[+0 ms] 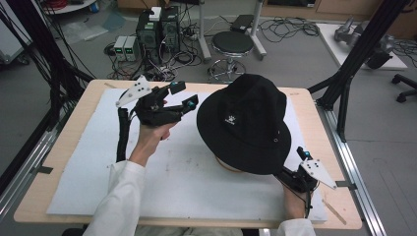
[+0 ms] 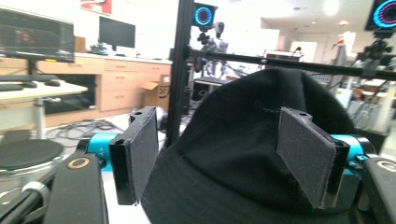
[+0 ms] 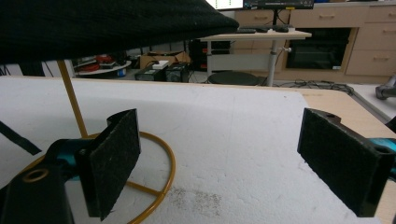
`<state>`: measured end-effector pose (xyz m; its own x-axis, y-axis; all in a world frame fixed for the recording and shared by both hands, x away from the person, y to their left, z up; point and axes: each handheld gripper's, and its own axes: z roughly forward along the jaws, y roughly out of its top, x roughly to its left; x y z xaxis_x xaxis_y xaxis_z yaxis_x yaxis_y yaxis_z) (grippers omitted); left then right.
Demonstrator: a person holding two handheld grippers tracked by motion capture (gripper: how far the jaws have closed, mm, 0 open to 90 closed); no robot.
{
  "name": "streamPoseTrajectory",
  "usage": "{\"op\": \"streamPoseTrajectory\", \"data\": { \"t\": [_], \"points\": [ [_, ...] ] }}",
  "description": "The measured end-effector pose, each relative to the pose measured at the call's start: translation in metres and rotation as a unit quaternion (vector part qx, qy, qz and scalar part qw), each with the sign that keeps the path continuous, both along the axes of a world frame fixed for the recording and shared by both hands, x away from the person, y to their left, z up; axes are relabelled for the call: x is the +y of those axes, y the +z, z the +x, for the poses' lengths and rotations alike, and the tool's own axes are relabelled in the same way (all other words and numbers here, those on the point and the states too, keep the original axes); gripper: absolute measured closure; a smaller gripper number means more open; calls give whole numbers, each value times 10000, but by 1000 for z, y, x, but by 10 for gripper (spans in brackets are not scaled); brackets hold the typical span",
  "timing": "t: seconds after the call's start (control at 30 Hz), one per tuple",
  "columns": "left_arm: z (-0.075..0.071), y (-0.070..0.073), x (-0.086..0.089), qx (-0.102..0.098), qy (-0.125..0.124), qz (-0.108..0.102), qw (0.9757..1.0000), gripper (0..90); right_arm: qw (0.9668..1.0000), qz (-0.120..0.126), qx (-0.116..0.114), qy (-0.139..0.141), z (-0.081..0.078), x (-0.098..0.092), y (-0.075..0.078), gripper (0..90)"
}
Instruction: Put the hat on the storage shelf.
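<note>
High view: a black fabric bucket hat point(image 1: 246, 123) sits domed on a stand over the white foam sheet point(image 1: 187, 182) covering the wooden table point(image 1: 64, 142); grey lab floor lies beyond. Left gripper view: left gripper point(image 2: 224, 158) gapes wide, nothing clamped, felt-faced pads framing the hat's soft crown. Right gripper view: right gripper point(image 3: 233, 172) stands wide, empty, beside the yellow wire stand point(image 3: 154, 163) under the brim.

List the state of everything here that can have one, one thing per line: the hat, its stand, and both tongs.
Black hat: sitting on top of the stand, brim hanging free, nothing gripping it.
Gold wire stand: upright on the white mat, ring base flat.
Left tongs: open, beside the hat, pads not pressing it.
Right tongs: open, nothing between the pads, low under the brim by the stand's base.
</note>
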<state>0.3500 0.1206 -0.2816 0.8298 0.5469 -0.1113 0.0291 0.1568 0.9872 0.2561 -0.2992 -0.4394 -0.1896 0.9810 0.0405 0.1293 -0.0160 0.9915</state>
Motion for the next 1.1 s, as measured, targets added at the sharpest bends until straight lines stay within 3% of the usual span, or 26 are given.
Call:
{"op": "streamPoseTrajectory", "data": {
  "t": [0.2, 0.43, 0.6, 0.87, 1.03, 1.1],
  "points": [
    [-9, -6, 26, 74, 400, 91, 9991, 275, 10000, 4, -6, -13, 0, 0, 0, 126],
    [-19, -17, 65, 138, 997, 23, 9949, 244, 10000, 0, -2, -6, 0, 0, 0, 126],
    [-27, -29, 94, 117, 1483, 45, 9889, 231, 10000, 10, 6, -9, 1, 0, 0, 126],
    [-36, -47, 129, 239, 1840, 101, 9826, 218, 10000, 37, 30, -53, 1, 1, 0, 125],
    [-43, -63, 143, 294, 2138, 97, 9764, 207, 10000, -2, 11, -64, 0, 0, 0, 125],
    [-46, -68, 148, 296, 2311, 145, 9724, 200, 10000, 0, 10, -60, 0, 1, 0, 125]
  ]
}}
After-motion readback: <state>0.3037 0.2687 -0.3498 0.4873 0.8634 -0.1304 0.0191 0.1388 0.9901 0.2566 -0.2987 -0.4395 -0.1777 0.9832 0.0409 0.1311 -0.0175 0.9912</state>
